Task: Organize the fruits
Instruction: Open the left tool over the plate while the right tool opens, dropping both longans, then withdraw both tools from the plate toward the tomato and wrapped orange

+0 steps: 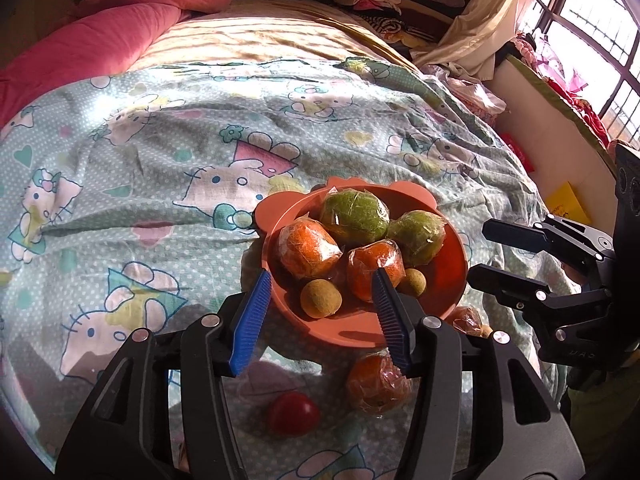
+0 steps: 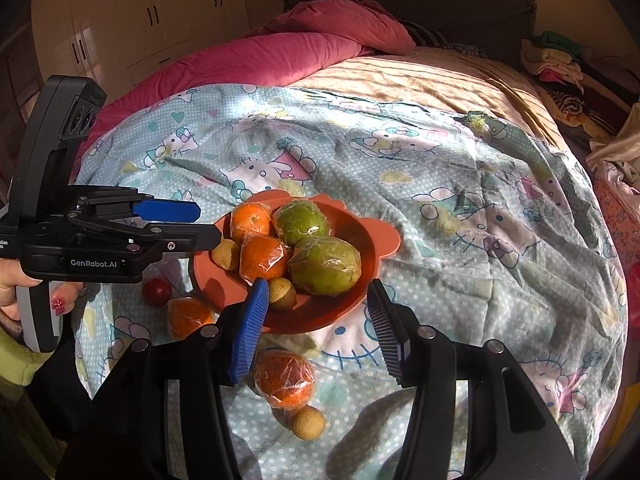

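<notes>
An orange-pink bowl sits on the bed. It holds two wrapped green fruits, two wrapped oranges and two small brown fruits. My left gripper hovers open over the bowl's near-left edge, touching nothing. My right gripper stands open above the bowl's near rim, empty. On the sheet beside the bowl lie a red fruit, two wrapped oranges and a small brown fruit.
A cartoon-cat printed sheet covers the bed, with a pink quilt bunched at the far end. Piled clothes sit at the far right. A person's hand grips the left gripper's handle. A window lights the right side.
</notes>
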### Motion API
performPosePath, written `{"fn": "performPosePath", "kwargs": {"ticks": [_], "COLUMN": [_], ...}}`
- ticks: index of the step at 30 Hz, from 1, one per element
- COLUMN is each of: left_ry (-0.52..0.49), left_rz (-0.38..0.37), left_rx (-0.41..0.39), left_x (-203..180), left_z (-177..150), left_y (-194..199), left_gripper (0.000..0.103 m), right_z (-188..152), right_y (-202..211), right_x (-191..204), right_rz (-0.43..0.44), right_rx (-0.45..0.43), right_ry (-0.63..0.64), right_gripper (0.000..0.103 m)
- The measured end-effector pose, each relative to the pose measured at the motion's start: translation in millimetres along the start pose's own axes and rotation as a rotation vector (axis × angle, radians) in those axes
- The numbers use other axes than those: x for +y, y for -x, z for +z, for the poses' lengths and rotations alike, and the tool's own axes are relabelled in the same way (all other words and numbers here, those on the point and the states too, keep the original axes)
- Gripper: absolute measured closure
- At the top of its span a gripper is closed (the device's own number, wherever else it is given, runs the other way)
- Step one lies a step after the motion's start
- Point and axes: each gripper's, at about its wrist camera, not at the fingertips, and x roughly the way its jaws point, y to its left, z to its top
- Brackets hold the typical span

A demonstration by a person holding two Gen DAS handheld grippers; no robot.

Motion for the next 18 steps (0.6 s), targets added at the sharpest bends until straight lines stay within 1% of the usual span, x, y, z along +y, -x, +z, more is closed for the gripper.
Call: {"fn": "performPosePath", "kwargs": {"ticks": [2, 3, 7, 10, 14, 18], "left_ry": [-0.001, -0.002, -0.002, 0.000, 0.003, 0.005], "left_rz": [0.000, 0.002, 0.005, 0.012, 0.021, 0.025], "left_rx": [-0.002, -0.004, -0.008, -0.011, -0.018, -0.021], "left_x": [-1.0, -1.5, -2.7, -2.7, -2.4, -1.7], "left_z": [0.1, 0.0, 0.0, 0.1, -0.2, 0.0], "left_y": [1.3, 2.2, 4.6, 6.3, 9.6, 11.9], "left_gripper": [0.051, 0.049, 0.047, 0.042, 0.035, 0.033], "right_z": [-0.2, -0.5, -1.6, -2.1, -2.4, -2.5], "right_y": [0.8, 1.4, 3.7, 6.1, 10.4, 14.7], "right_x": [-0.1, -0.4, -1.3, -2.1, -4.1, -6.7], "right_rz": [-0.008, -0.008, -0.019, -0.027, -0.036, -0.048], "right_rx": [-0.002, -0.003, -0.009, -0.017, -0.028, -0.038], "right_ry": [0.001, -0.001, -0.002, -0.004, -0.009, -0.016], "right_gripper": [0.049, 0.048, 0.046, 0.043, 0.038, 0.034]}}
